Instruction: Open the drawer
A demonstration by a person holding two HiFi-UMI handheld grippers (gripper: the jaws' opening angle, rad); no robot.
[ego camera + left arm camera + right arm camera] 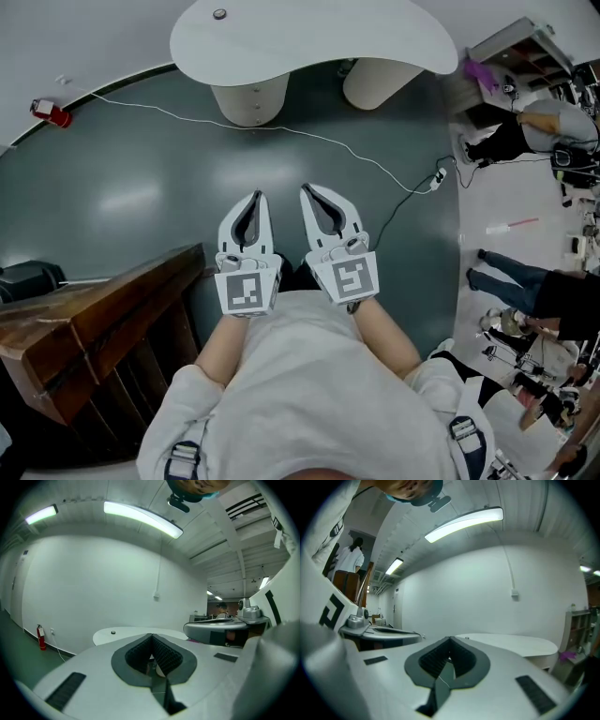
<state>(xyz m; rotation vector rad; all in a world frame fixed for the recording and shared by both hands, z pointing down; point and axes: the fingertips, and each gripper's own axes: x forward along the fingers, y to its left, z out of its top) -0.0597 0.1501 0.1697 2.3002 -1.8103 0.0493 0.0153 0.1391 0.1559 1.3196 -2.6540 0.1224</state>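
Observation:
In the head view a dark brown wooden piece of furniture stands at the lower left; I cannot make out a drawer front or handle on it. My left gripper and right gripper are held side by side in front of my chest, over the dark green floor and to the right of the furniture. They point toward the white table, and neither touches anything. In the left gripper view the left gripper has its ribbed pads meeting at the tip, shut and empty. The right gripper looks the same in its own view.
A curved white table on two pale pedestals stands ahead. A thin white cable crosses the floor to a plug at the right. A red fire extinguisher sits by the wall at the left. People and shelving occupy the right side.

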